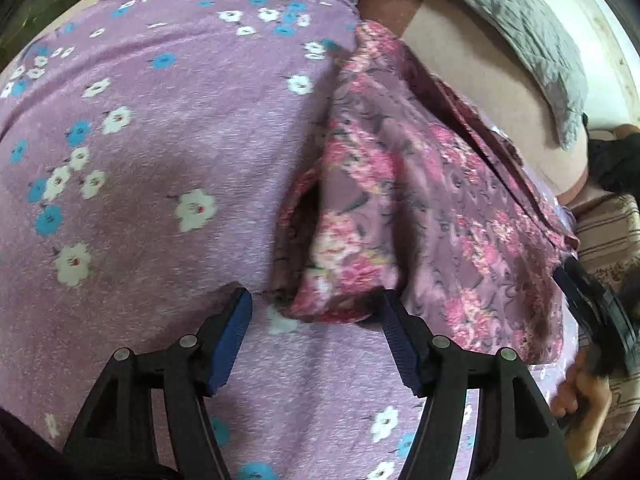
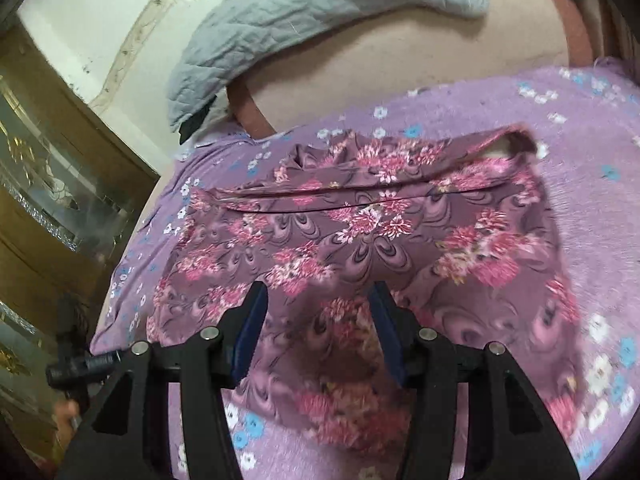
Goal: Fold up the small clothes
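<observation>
A small mauve garment with pink flowers (image 1: 420, 216) lies partly folded on a lilac sheet with white and blue flowers (image 1: 160, 152). My left gripper (image 1: 316, 300) is open, its jaws wide apart, hovering at the garment's near edge; its right finger (image 1: 394, 320) is at the cloth. In the right wrist view the garment (image 2: 360, 232) lies spread with a fold line across it. My right gripper (image 2: 316, 296) is open above its near part, holding nothing. The right gripper also shows at the left wrist view's right edge (image 1: 600, 320).
A grey quilted pillow (image 2: 300, 12) lies on the beige bed surface (image 2: 440, 60) beyond the sheet. A wooden cabinet with glass panels (image 2: 48, 184) stands at the left. A striped cushion (image 1: 604, 236) is at the right.
</observation>
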Available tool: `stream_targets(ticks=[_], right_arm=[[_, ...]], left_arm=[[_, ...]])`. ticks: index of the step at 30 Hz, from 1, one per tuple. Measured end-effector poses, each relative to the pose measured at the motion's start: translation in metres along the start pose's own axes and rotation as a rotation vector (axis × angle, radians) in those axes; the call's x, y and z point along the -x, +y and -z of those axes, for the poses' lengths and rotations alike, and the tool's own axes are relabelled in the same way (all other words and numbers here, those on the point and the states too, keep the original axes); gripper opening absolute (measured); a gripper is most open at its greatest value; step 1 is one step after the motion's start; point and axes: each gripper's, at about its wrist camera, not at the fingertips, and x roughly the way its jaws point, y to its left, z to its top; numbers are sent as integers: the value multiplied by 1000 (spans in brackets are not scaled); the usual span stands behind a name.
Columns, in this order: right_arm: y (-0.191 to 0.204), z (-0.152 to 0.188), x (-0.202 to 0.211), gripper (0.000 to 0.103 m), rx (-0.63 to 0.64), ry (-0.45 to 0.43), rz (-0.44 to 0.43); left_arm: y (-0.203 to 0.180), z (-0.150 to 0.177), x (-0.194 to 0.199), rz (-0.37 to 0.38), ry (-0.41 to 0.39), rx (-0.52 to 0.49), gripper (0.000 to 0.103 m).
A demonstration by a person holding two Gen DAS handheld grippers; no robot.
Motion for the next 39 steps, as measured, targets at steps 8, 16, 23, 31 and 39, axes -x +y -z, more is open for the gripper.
stream_targets(ticks=[8,16,23,31,39], right_arm=[[-6,-71,-40,54,62,-145,153],[6,-72,30,58,1,-265,88],[24,-11,38,61,80,-147,45],[7,-1,18,61,35,-46,24],[33,-21,-63,36,142,109,-40]], left_arm=[[8,-1,0,47,-19,14,65],[-3,-9,-9,47,-26,-22,13],[13,-22,38,36,-143,-39,5],[37,-18,46,24,-108,46,16],[6,18,12,73,10,27,31]])
